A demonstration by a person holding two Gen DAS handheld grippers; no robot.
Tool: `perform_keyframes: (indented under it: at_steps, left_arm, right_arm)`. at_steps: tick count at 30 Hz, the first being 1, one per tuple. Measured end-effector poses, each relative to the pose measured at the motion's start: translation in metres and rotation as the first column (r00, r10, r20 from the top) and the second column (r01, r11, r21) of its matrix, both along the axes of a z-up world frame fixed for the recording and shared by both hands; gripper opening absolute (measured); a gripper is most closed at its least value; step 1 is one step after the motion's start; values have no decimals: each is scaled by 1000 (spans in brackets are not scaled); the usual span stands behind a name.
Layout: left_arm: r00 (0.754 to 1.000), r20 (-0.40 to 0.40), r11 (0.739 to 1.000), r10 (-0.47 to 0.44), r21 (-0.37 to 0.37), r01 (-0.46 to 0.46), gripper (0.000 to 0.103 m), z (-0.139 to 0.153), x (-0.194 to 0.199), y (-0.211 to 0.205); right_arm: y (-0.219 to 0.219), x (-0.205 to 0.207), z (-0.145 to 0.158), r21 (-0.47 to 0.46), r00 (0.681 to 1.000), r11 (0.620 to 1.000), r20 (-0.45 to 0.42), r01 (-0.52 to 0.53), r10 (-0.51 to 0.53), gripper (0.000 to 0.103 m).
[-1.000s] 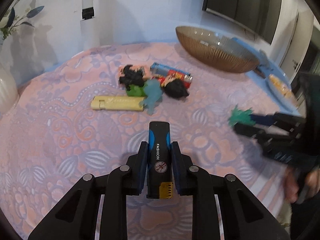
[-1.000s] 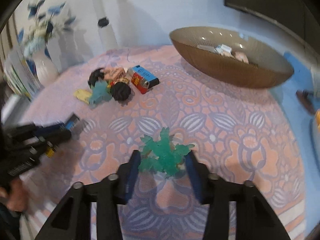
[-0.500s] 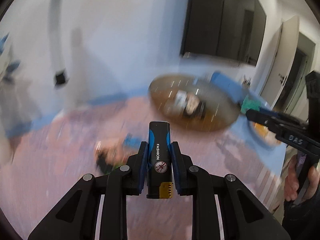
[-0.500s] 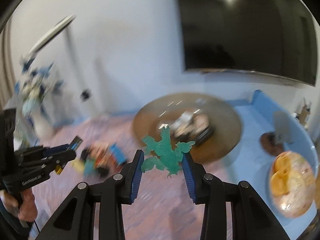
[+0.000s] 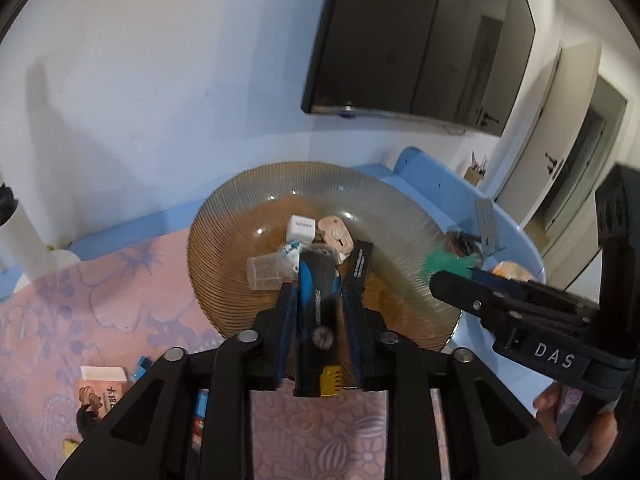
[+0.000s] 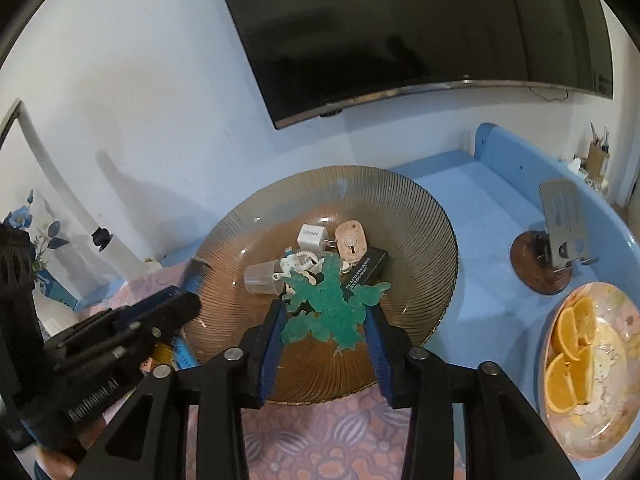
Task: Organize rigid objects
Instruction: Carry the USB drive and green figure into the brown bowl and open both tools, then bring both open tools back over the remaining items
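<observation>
- The blue-and-black lighter (image 5: pixel 316 300) sits between the left gripper's (image 5: pixel 316 300) opening jaws, blurred, a gap showing at either pad, above the ribbed amber glass bowl (image 5: pixel 224 224).
- The translucent green lizard toy (image 6: pixel 334 308) lies between the right gripper's (image 6: pixel 326 320) opening jaws, its edges apparently clear of the blue pads, over the same bowl (image 6: pixel 420 216).
- The bowl holds a white charger cube (image 6: pixel 311 236), a clear cup (image 6: pixel 262 278) and a black box (image 6: pixel 366 266).
- It rests on a pink floral cloth (image 5: pixel 80 300) over a blue table (image 6: pixel 480 208), beneath a wall-mounted TV (image 6: pixel 400 32); a plate of orange slices (image 6: pixel 576 352) stands right.
- A second ago both grippers were low over the cloth, gripping tight; now both are above the bowl.
</observation>
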State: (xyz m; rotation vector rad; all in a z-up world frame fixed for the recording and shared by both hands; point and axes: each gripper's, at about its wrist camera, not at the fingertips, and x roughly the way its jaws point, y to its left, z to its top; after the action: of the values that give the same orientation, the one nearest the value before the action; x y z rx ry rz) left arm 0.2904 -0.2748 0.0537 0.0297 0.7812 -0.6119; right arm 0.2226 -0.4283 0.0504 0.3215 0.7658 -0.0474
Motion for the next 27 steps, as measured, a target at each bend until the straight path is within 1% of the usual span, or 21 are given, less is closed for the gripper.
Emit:
perform_keyframes:
  at_steps: [1, 2, 3, 6, 8, 9, 10, 13, 14, 15, 16, 17, 19, 21, 23, 25, 26, 27]
  left_arm:
    - [1000, -9, 1000, 5, 10, -5, 47, 0, -2, 1]
    - [1000, -9, 1000, 13, 9, -13, 51, 2, -4, 6]
    - [1000, 0, 1000, 18, -1, -18, 53, 5, -6, 11]
    - [999, 24, 998, 47, -39, -46, 53, 20, -16, 39]
    - [996, 41, 995, 75, -70, -72, 64, 31, -26, 62]
    - [993, 60, 992, 100, -87, -95, 72, 38, -33, 75]
    - [989, 79, 988, 126, -100, -118, 74, 44, -41, 89]
    - [977, 107, 978, 183, -124, -169, 75, 55, -65, 130]
    - [972, 111, 973, 208, -123, -195, 75, 56, -72, 143]
    - [965, 113, 967, 237, -120, -223, 80, 55, -78, 156]
    - [957, 113, 960, 267, -116, -254, 85, 53, -84, 170]
    - [948, 112, 952, 297, -111, -285, 86, 49, -90, 185]
    - [932, 88, 935, 351, -89, -344, 86, 34, -97, 210]
    - [913, 65, 915, 404, -29, -403, 86, 12, -102, 232]
    - [892, 46, 892, 449, 33, -451, 86, -12, -104, 249]
    - [878, 14, 874, 478, 93, -477, 86, -39, -100, 259]
    - [872, -12, 867, 490, 111, -486, 86, -55, -98, 265]
    - [868, -31, 865, 495, 114, -489, 86, -64, -97, 267]
  right_arm:
    - [-2, -1, -1, 1, 1000, 1000, -3, 12, -12, 57]
    - [-5, -4, -1, 4, 1000, 1000, 8, 26, -26, 59]
    - [-7, -8, 1, 3, 999, 999, 18, 41, -41, 59]
    - [-13, -19, 9, 5, 997, 998, 40, 69, -69, 60]
    - [-11, -27, 15, 8, 996, 998, 57, 63, -63, 60]
    - [-8, -31, 19, 2, 996, 998, 65, 55, -55, 61]
    - [-2, -35, 22, -9, 996, 999, 72, 44, -43, 61]
    - [26, -46, 32, -46, 995, 998, 93, -30, 34, 63]
    - [39, -51, 34, -56, 992, 996, 103, -64, 69, 67]
    - [49, -54, 34, -63, 989, 994, 109, -89, 95, 70]
    - [61, -58, 33, -72, 986, 991, 115, -113, 120, 79]
    - [76, -63, 30, -88, 981, 987, 123, -138, 148, 85]
    - [98, -68, 21, -114, 974, 978, 125, -175, 189, 85]
    - [120, -70, 3, -135, 968, 967, 104, -214, 228, 85]
    - [138, -69, -19, -164, 966, 959, 79, -231, 246, 85]
    - [148, -64, -39, -166, 965, 954, 38, -248, 258, 85]
    - [151, -60, -51, -153, 964, 953, 16, -260, 265, 85]
    - [153, -58, -59, -139, 963, 953, 2, -268, 271, 85]
